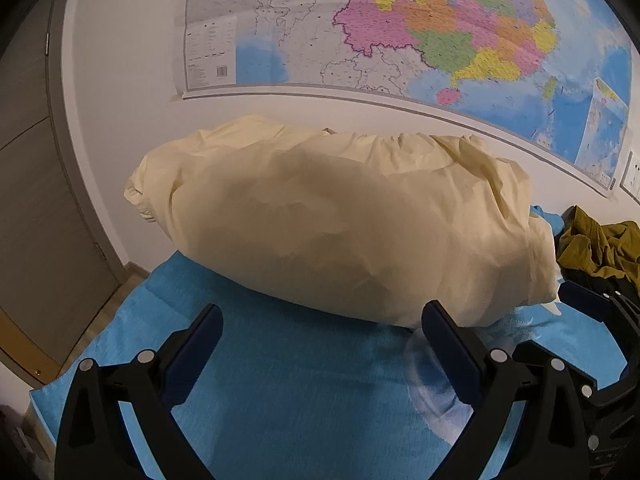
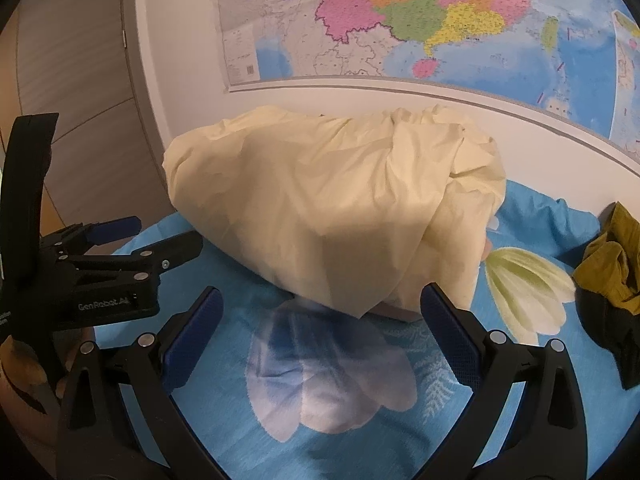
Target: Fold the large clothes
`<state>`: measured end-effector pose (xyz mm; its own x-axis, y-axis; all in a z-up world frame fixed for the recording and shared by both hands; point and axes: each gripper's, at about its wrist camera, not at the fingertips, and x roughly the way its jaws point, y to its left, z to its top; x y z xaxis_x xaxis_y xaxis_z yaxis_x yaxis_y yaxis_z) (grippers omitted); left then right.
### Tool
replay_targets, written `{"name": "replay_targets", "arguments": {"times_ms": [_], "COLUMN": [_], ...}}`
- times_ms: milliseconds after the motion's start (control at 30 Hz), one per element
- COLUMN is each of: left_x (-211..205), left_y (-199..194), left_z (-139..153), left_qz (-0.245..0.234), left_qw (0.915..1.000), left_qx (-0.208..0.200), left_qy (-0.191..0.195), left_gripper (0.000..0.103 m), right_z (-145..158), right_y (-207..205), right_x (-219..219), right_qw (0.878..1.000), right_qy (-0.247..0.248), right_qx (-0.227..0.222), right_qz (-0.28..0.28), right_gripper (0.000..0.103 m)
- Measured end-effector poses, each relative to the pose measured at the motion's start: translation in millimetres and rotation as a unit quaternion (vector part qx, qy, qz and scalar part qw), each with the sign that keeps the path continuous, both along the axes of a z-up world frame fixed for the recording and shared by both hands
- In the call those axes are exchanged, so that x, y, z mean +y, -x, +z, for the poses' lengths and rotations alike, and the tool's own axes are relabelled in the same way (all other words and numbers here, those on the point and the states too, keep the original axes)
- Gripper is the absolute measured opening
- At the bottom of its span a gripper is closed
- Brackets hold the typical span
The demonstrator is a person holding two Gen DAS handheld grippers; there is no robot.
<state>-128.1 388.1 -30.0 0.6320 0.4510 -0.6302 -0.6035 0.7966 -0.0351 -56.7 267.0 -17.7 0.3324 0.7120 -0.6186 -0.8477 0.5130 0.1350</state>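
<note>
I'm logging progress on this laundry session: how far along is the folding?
Barely started, it seems. Nothing looks folded: the cream cloth bundle sits bunched on the blue bedsheet, and the olive garment lies crumpled at the right. Nothing is in hand; left gripper and right gripper are open and empty. All folding remains.

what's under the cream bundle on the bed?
The cream bundle sits on the blue floral sheet, which shows all around its near edge. A pale flower print runs under its right end. Whatever lies beneath its middle, or is wrapped inside, is covered.
</note>
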Motion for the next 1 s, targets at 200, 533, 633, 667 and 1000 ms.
{"name": "replay_targets", "arguments": {"times_ms": [200,533,633,667,1000], "left_x": [-6.5,-15.0,-16.1,-16.4,-21.4], "left_y": [3.5,8.0,9.5,10.2,12.5], "left_z": [-4.8,-7.0,-6.1,-5.8,-3.7], "left_qz": [0.000,0.001,0.003,0.005,0.008], "left_qw": [1.0000,1.0000,1.0000,1.0000,0.9999], "left_qx": [0.004,0.008,0.008,0.007,0.005], "left_qy": [0.002,0.000,-0.002,-0.002,-0.007], "left_gripper": [0.096,0.096,0.096,0.096,0.096], "right_z": [-1.1,-4.6,-5.4,-5.4,-6.0], "right_y": [5.9,10.7,12.6,13.1,16.4], "right_x": [-2.9,-8.1,-8.7,-9.3,-16.2], "right_qw": [1.000,1.000,1.000,1.000,1.000], "right_qy": [0.000,0.001,0.000,0.000,-0.005], "right_qx": [0.000,0.009,0.011,0.010,0.014], "right_qz": [0.001,0.001,0.002,0.001,-0.006], "right_gripper": [0.097,0.097,0.097,0.097,0.097]}}
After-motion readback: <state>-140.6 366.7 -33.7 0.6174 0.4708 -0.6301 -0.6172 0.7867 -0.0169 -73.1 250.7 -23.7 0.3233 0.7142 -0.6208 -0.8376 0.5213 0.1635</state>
